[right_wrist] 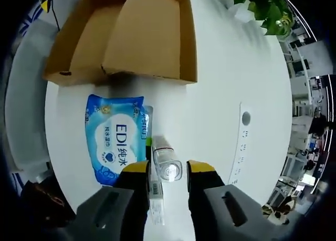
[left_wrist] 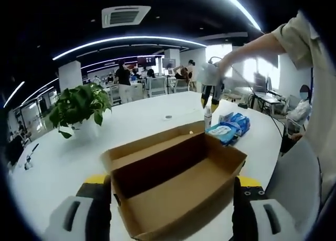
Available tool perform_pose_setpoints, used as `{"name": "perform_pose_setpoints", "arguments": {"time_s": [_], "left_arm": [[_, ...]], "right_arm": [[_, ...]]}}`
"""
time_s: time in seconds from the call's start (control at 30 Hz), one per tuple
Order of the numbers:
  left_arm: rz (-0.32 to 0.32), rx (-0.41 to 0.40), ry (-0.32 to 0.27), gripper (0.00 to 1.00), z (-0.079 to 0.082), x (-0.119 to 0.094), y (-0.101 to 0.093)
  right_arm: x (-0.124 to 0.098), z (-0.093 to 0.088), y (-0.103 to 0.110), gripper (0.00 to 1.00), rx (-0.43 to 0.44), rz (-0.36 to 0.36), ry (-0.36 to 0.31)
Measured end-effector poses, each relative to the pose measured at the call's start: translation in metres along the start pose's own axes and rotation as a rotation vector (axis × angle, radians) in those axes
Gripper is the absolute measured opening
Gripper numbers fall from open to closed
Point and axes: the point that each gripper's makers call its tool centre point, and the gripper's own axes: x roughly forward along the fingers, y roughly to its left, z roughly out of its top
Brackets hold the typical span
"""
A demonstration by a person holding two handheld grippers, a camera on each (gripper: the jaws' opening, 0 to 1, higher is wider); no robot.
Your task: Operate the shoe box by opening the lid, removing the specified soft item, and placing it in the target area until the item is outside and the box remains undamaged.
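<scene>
Right gripper view looks straight down: my right hand-held gripper (right_wrist: pixel 160 170) hangs spread over a small clear bottle (right_wrist: pixel 167 165) standing on the table (right_wrist: pixel 226 83), not touching it as far as I can tell. A blue wipes pack (right_wrist: pixel 114 137) lies flat at 9 o'clock of the bottle, outside the box (right_wrist: pixel 131 33), which sits at 12 o'clock.

Left gripper view: my left hand-held gripper (left_wrist: pixel 172 191) is spread, one jaw on each side of the open, empty-looking box (left_wrist: pixel 176 183).

I judge the pack placed. Next, lift the right one clear without tipping the bottle.
</scene>
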Motion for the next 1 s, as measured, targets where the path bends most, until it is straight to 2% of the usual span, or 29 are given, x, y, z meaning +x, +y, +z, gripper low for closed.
{"name": "perform_pose_setpoints", "arguments": {"time_s": [0.13, 0.37, 0.6, 0.7, 0.8, 0.9, 1.0], "left_arm": [[0.034, -0.008, 0.019, 0.93, -0.006, -0.002, 0.009], [0.089, -0.023, 0.048, 0.8, -0.016, -0.007, 0.021], [0.166, -0.082, 0.077, 0.63, -0.03, -0.012, 0.042], [0.23, -0.107, 0.086, 0.53, -0.036, -0.017, 0.054], [0.255, -0.154, 0.091, 0.49, -0.042, -0.021, 0.062], [0.27, -0.16, 0.11, 0.45, -0.049, -0.022, 0.066], [0.287, -0.171, 0.138, 0.37, -0.057, -0.022, 0.068]], "right_arm": [[-0.006, 0.004, -0.003, 0.28, 0.023, -0.02, -0.027], [-0.021, 0.028, -0.008, 0.28, 0.106, -0.055, -0.135], [-0.03, 0.06, -0.011, 0.29, 0.273, -0.056, -0.265], [-0.028, 0.069, -0.014, 0.3, 0.335, -0.055, -0.299], [-0.024, 0.076, -0.014, 0.3, 0.387, -0.053, -0.317], [-0.017, 0.081, -0.016, 0.33, 0.458, -0.061, -0.339], [-0.012, 0.085, -0.015, 0.33, 0.511, -0.056, -0.352]]}}
